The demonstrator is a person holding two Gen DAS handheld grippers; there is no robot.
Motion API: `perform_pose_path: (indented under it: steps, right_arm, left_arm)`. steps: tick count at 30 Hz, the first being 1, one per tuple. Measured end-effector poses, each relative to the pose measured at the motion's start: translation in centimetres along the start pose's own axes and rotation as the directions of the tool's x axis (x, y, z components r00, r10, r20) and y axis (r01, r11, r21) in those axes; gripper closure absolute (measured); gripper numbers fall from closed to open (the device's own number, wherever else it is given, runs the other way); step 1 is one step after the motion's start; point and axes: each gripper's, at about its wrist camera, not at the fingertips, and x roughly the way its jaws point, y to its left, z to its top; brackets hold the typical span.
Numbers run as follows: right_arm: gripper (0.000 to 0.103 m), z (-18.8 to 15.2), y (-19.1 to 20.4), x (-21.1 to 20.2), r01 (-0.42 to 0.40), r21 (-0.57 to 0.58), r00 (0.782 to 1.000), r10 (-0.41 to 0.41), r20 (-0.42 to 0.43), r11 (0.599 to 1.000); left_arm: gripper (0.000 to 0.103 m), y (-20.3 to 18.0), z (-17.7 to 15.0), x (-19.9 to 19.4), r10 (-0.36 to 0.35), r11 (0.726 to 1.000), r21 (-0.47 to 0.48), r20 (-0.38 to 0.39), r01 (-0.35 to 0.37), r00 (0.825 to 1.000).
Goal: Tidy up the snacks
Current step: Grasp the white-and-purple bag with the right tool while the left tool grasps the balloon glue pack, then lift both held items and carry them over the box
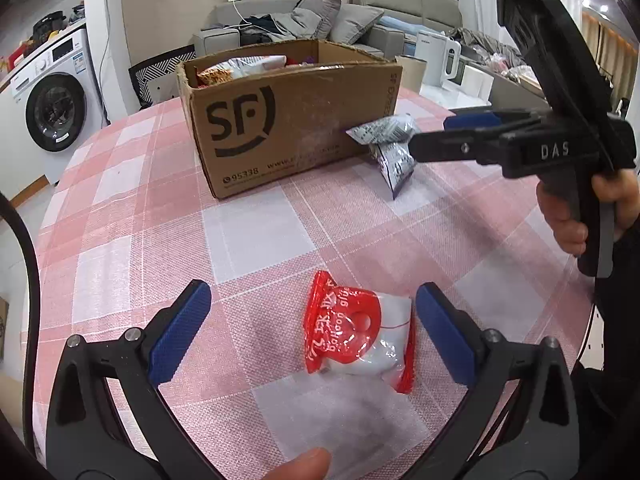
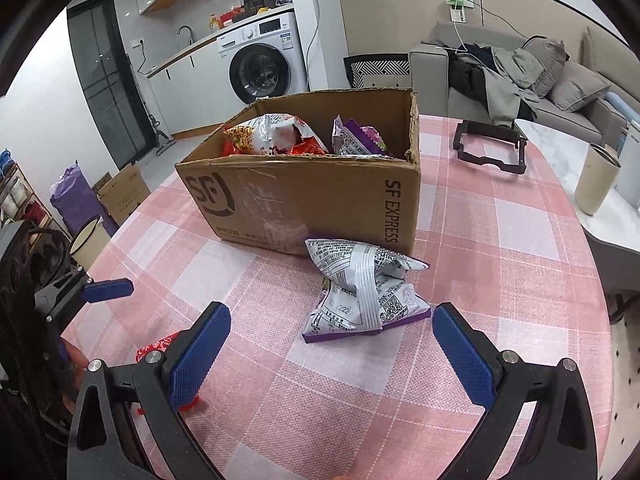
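The left gripper [image 1: 312, 336] is held spread, a red-and-white packet [image 1: 360, 336] lying on the checked tablecloth [image 1: 256, 236] between its blue pads, untouched. The right gripper [image 2: 332, 352] is likewise held apart, and a crumpled silver-and-purple snack bag [image 2: 360, 288] is seen just beyond its tips. Past that bag a cardboard SF box [image 2: 304, 196] holding snack packets is set.

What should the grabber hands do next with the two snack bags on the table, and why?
Probably close the left gripper on the red packet: its fingers are open with the packet lying between them. The silver bag lies ahead of the open right gripper, not yet between its fingers. Both still sit outside the cardboard box.
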Motion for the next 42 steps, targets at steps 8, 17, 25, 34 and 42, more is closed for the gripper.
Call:
perform_pose_path:
  steps: [8,17,25,34,42]
  right_arm:
    - [0.0,-0.2,-1.5,1.2,0.041,0.048,0.998,-0.039,-0.044,0.998]
    - [0.001,-0.6,-3.6,3.0,0.065,0.138,0.996,-0.056,-0.072,0.988]
    - [0.018,-0.4,-2.9,4.4,0.081,0.134,0.994,-0.071,-0.081,0.988]
    - [0.023,0.0,-2.3,5.2,0.094,0.147,0.995,-0.087,-0.052,0.985]
    - [0.042,-0.2,-2.3,5.6,0.094,0.149,0.995,-0.087,-0.053,0.984]
  left_arm:
    - [0.001,-0.6,-0.7,1.6,-0.006,1.0,0.028,-0.069,0.008,0.998]
    - [0.024,-1.5,-1.2,2.9,-0.068,0.995,0.069,-0.114,0.077,0.991]
    - [0.05,-1.3,-1.1,3.0,-0.096,0.994,0.044,-0.084,0.1,0.992]
    - [0.052,1.4,-0.2,2.3,-0.052,0.995,-0.09,-0.008,0.051,0.999]
    - [0.052,4.1,-0.1,1.4,-0.001,0.982,-0.189,0.039,0.008,0.999]
